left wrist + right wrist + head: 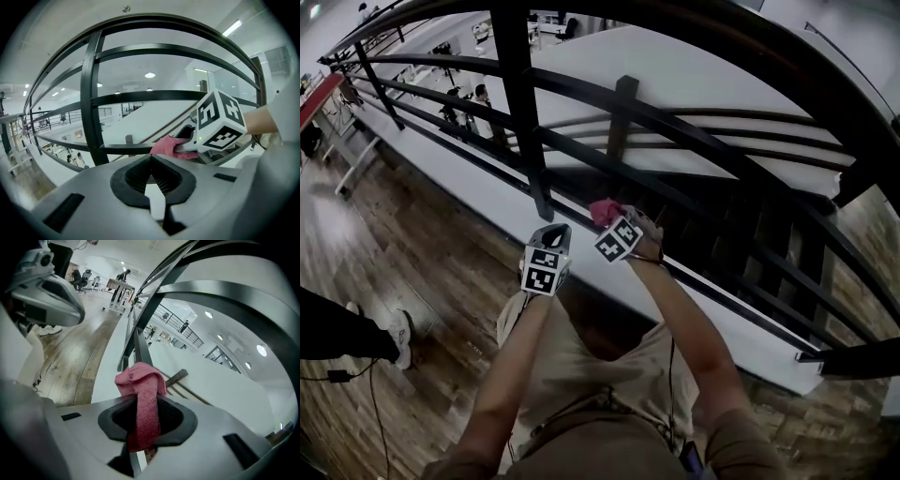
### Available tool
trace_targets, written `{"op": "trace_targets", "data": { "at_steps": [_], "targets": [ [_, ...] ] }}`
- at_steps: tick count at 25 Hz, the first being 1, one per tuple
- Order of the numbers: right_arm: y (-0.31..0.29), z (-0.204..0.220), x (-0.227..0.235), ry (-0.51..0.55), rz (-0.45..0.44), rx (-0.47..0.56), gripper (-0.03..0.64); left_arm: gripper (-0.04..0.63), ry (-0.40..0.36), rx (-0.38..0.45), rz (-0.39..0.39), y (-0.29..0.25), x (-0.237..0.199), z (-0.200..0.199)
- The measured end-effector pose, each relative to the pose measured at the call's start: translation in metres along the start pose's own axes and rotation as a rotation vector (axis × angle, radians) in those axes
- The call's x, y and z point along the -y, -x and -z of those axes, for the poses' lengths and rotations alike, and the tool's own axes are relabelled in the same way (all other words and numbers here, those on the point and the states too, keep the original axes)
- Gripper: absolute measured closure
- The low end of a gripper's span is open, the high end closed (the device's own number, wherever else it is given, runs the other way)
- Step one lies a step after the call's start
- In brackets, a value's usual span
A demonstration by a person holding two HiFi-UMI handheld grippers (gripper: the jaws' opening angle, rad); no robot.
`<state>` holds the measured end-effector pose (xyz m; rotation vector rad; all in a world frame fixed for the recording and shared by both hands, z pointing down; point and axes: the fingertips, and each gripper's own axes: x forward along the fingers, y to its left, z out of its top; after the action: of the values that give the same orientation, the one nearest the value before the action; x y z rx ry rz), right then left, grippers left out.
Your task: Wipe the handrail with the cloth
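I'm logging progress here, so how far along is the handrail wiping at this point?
Done: the right gripper is shut on the pink cloth. In hand: the cloth sits at a low bar of the railing, seemingly touching it; the left gripper is shut and empty. Left: the wiping itself; the top handrail is well away from the cloth, and no rail shows wiped marks.

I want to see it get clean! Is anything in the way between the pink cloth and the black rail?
No, nothing visible is. The right tongs are shut on the pink cloth, which is right at the black rail. The left tongs are shut and empty, off to the side.
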<state>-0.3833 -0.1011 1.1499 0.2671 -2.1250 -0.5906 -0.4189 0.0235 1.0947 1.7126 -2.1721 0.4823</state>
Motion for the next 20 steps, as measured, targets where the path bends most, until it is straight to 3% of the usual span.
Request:
{"op": "trace_targets", "data": {
  "at_steps": [7, 11, 20],
  "targets": [
    [0.069, 0.118, 0.026, 0.008, 0.04, -0.136, 0.518, 0.58, -0.089, 0.033, 0.14, -0.027, 0.086, -0.025],
    [0.105, 0.18, 0.038, -0.018, 0.036, -0.16, 0.517, 0.58, -0.158, 0.062, 0.248, -0.044, 0.14, -0.042],
    [0.167, 0.299, 0.076, -0.204, 0.064, -0.17, 0.509, 0.58, -0.318, 0.069, 0.466, -0.082, 0.288, -0.076]
  ]
}}
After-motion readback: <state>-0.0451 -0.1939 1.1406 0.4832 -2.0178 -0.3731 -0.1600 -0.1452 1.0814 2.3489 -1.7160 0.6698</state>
